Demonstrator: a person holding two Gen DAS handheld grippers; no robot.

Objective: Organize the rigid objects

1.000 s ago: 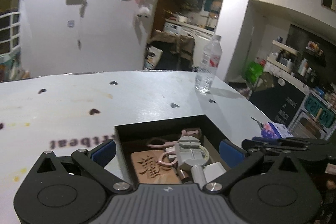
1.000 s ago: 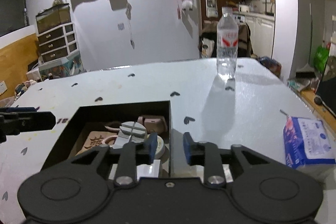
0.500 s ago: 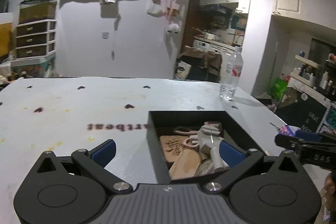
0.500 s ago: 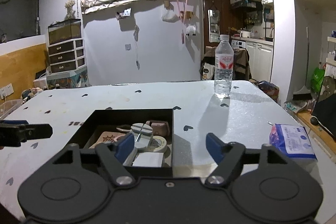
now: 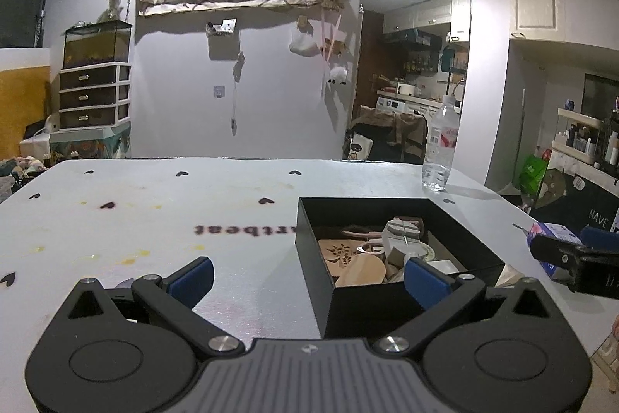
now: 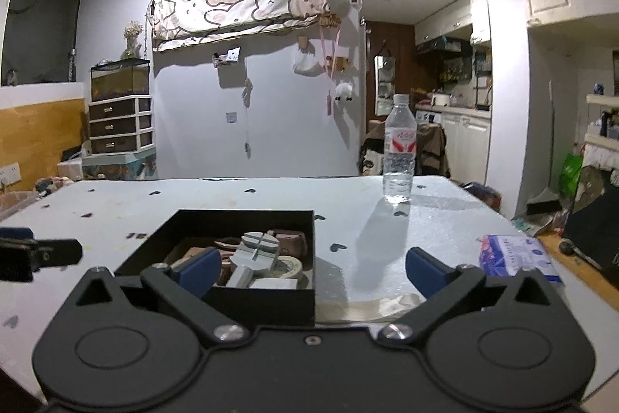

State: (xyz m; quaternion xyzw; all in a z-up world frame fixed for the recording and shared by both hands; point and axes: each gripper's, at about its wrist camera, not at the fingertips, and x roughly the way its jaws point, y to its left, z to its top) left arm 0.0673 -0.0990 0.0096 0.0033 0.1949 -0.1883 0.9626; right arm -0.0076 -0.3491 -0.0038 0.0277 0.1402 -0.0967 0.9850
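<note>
Black, open-topped box [image 5: 398, 258] sits on the pale, heart-printed counter [image 5: 174, 211], toward its near right side in the left wrist view. Inside lie the rigid objects, crowded together: a carved wooden tile [image 5: 340, 252], a grey slotted block [image 6: 257, 250], a roll of tape [image 6: 288, 266], a white flat block [image 6: 274, 283] at the near wall and pink-handled scissors [image 5: 358, 230] toward the back. Left claw [image 5: 307, 275] is held low over the counter, pointing slightly downward, jaws spread wide and gripping nothing; its left blue pad is over bare counter, its right pad in front of the box's near edge. Right claw [image 6: 313, 268] is likewise low and nearly level, and its jaws have just been opening to full spread; nothing is held, though the box's near right corner shows between them, the left pad in front of the box interior and the right pad over bare counter. Each claw shows at the edge of the other's view, flanking the box. A clear water bottle [image 6: 399, 149] stands upright near the far edge, well apart from the box. A blue-and-white tissue pack [image 6: 516, 254] lies at the right edge of the counter.
</note>
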